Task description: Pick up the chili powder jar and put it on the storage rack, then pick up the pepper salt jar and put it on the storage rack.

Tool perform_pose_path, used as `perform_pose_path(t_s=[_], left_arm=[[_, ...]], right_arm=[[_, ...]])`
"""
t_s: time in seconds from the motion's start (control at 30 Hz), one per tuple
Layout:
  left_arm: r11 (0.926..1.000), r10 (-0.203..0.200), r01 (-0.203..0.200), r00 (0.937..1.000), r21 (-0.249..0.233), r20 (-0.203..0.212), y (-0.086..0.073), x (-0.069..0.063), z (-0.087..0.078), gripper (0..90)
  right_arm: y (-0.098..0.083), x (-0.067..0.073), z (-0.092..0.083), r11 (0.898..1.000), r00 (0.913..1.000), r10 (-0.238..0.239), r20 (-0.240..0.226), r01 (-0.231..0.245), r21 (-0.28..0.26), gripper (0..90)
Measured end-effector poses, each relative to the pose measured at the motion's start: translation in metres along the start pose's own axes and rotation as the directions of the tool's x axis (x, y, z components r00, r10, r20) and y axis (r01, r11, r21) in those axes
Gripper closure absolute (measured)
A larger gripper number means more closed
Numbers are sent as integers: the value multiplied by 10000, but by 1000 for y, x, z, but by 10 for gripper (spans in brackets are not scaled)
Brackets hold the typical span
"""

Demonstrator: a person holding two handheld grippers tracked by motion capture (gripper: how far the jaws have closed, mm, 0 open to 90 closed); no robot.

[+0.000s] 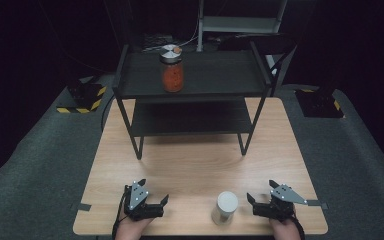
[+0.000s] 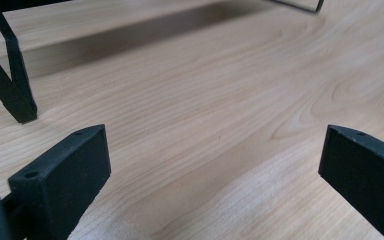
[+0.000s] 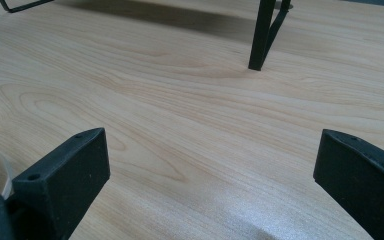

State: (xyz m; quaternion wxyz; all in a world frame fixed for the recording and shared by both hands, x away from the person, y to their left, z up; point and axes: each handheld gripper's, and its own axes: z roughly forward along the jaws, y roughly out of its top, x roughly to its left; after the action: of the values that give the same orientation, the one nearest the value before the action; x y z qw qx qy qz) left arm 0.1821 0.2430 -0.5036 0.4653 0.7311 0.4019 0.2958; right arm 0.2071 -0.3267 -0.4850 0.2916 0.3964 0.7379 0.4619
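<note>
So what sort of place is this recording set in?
Probably a lab recording booth: a wooden table with a black two-tier rack, dark surroundings, and hazard-taped stand bases on grey floor covering.

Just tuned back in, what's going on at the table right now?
A person holds a gripper in each hand at the near edge of the wooden table. The left gripper and the right gripper both rest open, gripping nothing. A white-lidded jar stands upright between them, closer to the right gripper and apart from it. Farther back, a jar of orange contents stands on the top shelf of the black rack. Neither jar is being touched.
</note>
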Motion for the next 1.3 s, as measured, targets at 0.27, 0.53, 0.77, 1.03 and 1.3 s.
perform_pose_path(t_s=[0.27,0.53,0.77,1.03,1.3], left_arm=[[9996,-241,241,9997,131,34,1,2,-1,5],[9997,-41,41,10000,220,34,3,0,0,4],[9991,338,-339,9994,269,52,4,-2,0,4],[9982,512,-514,9987,313,48,5,-5,1,4],[9985,460,-463,9989,299,100,4,-3,0,4]], right_arm=[[-2,2,-1,9998,9998,-171,42,171,-101,7],[-4,1,-2,9997,9999,-151,-10,150,-200,7],[-5,0,-2,9996,9999,-84,-64,82,-257,7],[-6,-2,-4,9994,9998,-37,-194,30,-353,7],[-3,2,-14,9961,9995,-241,-211,222,-858,6]])
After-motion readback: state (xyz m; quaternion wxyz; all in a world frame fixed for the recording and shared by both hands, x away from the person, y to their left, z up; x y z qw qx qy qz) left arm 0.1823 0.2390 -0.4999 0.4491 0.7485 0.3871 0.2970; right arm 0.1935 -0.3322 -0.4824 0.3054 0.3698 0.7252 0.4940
